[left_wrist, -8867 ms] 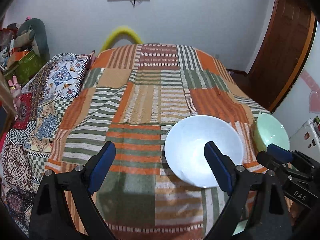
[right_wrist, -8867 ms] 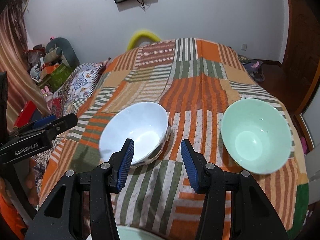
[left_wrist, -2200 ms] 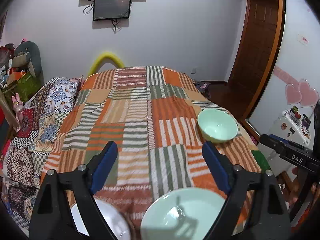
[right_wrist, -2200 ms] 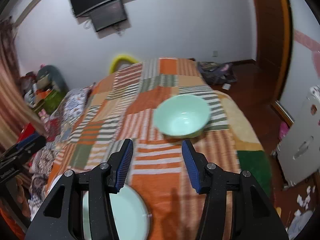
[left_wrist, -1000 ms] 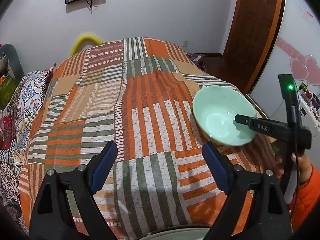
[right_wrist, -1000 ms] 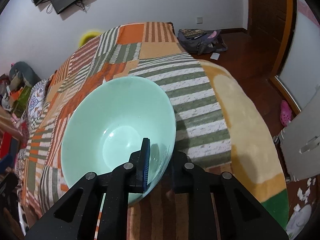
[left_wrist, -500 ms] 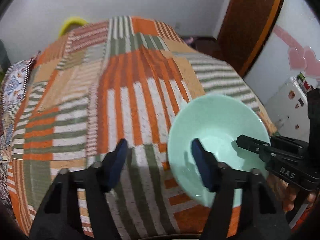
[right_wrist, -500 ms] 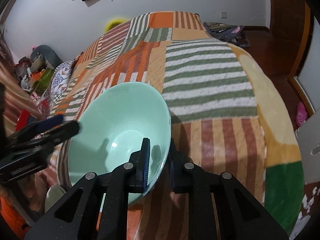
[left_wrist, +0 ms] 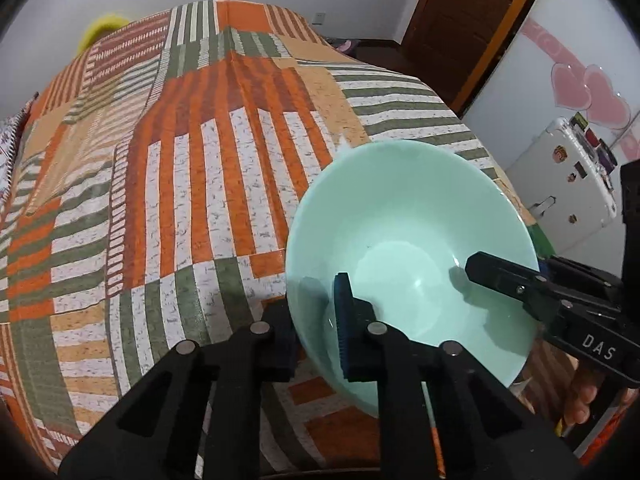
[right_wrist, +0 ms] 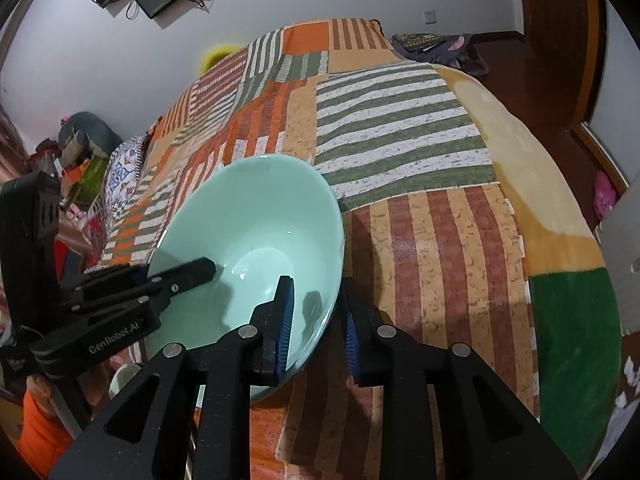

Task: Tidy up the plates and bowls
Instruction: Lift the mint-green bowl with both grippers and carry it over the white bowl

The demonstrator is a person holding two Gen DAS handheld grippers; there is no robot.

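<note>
Two tools pinch one smooth, glossy mint-green round bowl point(left_wrist: 416, 240) at this moment, each from its own side of the rim. The left tool point(left_wrist: 316, 332) has just been closing, and its dark blue ribbed pads now clamp the bowl's near-left wall, one pad inside the basin and one outside. The right tool point(right_wrist: 316, 320) is pressed shut on the opposite stretch of rim in the same manner, one finger within and one without.

The bowl sits between the two tools, tipped up on edge so that its open mouth faces the cameras, its lower side at or just above the patchwork bedspread of orange, green and cream stripes point(left_wrist: 192, 168); whether it touches the cloth I cannot tell. Each tool shows in the other's view as a black finger reaching into the basin from across. Neither hand is plainly nearer: both are on the rim already, so the coming move likely turns on the two holding level with one another across the bowl's width, or on one letting go.

The bowl looks hard, thin-walled and slick, probably glazed ceramic or glass, with a shallow flat floor and steeply flared sides. The bed beneath is soft and slightly rumpled, poor footing for a tilted dish.
</note>
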